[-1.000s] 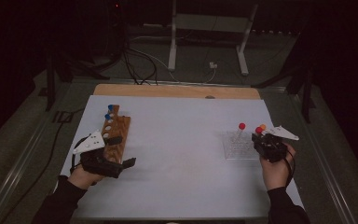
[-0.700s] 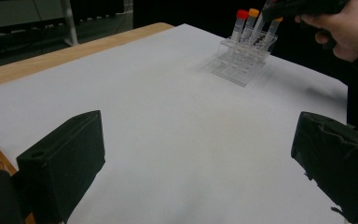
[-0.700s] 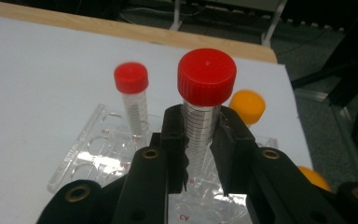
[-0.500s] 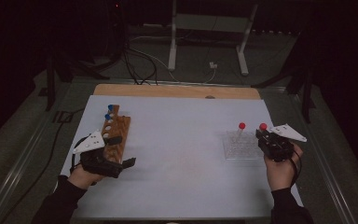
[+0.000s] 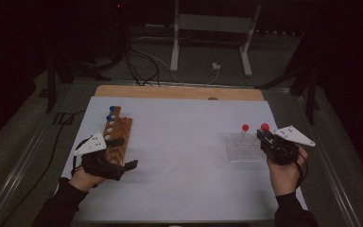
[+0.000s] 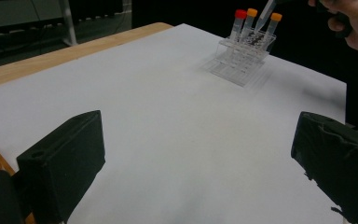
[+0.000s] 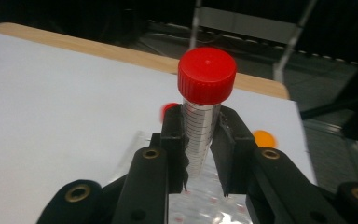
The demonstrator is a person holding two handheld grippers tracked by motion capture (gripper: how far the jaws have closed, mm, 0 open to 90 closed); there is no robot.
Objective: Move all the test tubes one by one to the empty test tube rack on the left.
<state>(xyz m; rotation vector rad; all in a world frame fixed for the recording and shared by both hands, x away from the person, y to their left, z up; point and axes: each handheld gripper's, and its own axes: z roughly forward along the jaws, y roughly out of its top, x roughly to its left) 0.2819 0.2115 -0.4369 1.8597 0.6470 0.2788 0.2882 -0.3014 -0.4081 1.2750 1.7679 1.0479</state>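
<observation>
While the left gripper [image 6: 200,172] gapes, the right gripper [image 7: 199,140] clamps a graduated red-capped tube [image 7: 205,107].

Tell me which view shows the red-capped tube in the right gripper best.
The right gripper view: the red-capped tube stands close up between the fingers of the right gripper, its markings readable. The high view gives a small red cap. The left gripper view shows a tilted clear tube above the rack.
</observation>
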